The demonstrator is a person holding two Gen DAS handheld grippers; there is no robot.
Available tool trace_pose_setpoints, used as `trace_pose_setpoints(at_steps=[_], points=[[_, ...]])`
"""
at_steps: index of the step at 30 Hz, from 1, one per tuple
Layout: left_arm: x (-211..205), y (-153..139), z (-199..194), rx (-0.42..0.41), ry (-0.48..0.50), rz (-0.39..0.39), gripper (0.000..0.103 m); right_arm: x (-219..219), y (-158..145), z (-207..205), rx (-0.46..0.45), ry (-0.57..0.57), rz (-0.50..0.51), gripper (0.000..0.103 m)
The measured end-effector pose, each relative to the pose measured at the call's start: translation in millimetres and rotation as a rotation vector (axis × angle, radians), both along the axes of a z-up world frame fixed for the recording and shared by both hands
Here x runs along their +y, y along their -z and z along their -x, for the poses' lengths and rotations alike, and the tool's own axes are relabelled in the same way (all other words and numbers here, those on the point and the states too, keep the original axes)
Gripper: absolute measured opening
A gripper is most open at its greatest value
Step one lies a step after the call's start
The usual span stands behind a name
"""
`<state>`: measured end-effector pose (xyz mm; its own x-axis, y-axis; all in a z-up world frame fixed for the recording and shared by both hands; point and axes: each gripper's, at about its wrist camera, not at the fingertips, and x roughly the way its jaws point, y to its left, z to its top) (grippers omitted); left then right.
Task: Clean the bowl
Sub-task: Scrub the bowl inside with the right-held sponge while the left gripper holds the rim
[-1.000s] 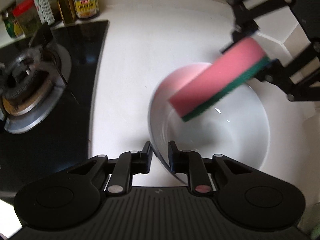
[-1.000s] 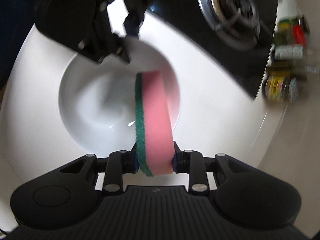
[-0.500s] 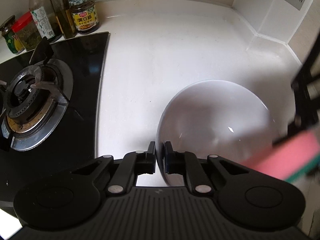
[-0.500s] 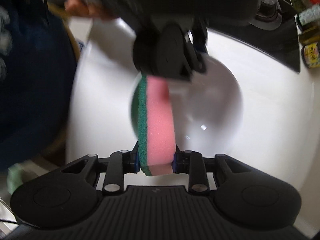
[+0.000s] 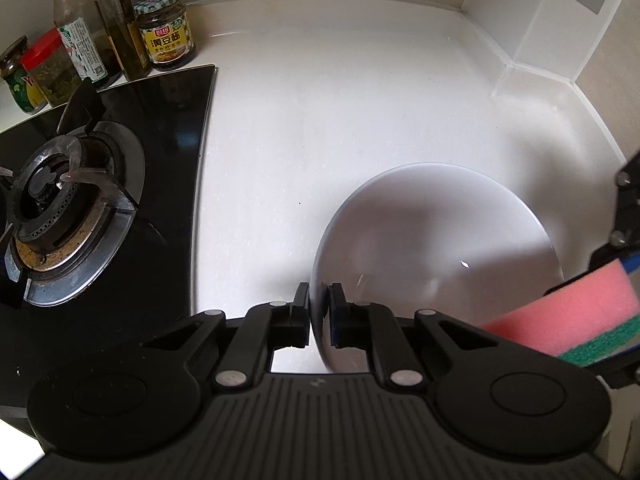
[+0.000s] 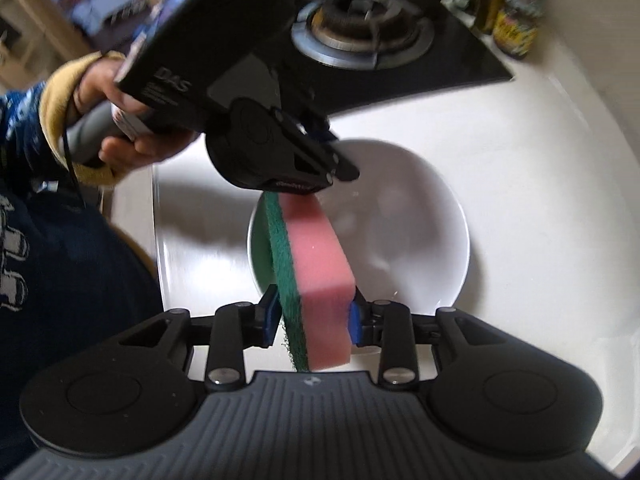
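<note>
The round white ceramic bowl [image 5: 436,240] stands on the white counter [image 5: 320,112], beside the black glass gas stove [image 5: 100,200]. The left tongs [image 5: 319,312] pinch its near rim between narrow jaws and steady it. The right tongs [image 6: 312,320] are opening around the pink sponge with a green scouring layer [image 6: 316,276], which is between the pads, beside the bowl's edge; the right pad seems to touch it, the left stands off. I judge the wiping step is ending. Next, the sponge should be put down clear of the bowl. I count one bowl, one sponge, one burner, and about five bottles and jars [image 5: 164,28].
</note>
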<state>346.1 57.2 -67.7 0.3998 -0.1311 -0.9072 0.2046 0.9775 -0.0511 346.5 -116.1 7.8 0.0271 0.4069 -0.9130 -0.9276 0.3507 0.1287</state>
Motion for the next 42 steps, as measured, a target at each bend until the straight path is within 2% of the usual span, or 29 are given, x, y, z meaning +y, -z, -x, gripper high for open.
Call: trace_pose_setpoints(at_steps=[5,8,10,11,14,19,26,29,33,40,42], points=[[-3,2,-1,-0.005,-0.002,-0.007,0.008,-18,1,15,-0.043,0.138,-0.176,0.028],[-1,1,-2,0.007,0.002,0.005,0.008,-22,-2,18,-0.046,0.172,-0.186,0.026],[-1,0,-3,0.021,0.012,0.01,0.008,-18,-13,16,-0.096,0.133,-0.103,0.026],[0,0,-3,0.024,0.011,0.012,0.008,-13,-21,12,-0.151,0.105,-0.035,0.026],[4,-4,3,0.025,-0.002,0.023,0.007,-4,-34,-5,-0.207,0.04,0.078,0.026],[13,-10,15,0.046,-0.066,0.055,0.008,31,-30,-23,-0.223,-0.171,0.219,0.026],[19,-12,39,0.069,-0.208,0.074,0.012,82,-16,-28,-0.267,-0.499,0.308,0.026],[17,-9,41,0.075,-0.223,0.066,0.016,94,-8,-25,-0.281,-0.578,0.32,0.026],[20,-2,42,0.095,-0.207,0.104,0.02,98,-2,-30,-0.263,-0.519,0.341,0.026],[15,-5,34,0.02,-0.165,0.067,0.015,75,5,-21,-0.258,-0.404,0.41,0.025],[13,-6,27,0.0,-0.135,0.068,0.014,66,3,-13,-0.228,-0.36,0.43,0.024]])
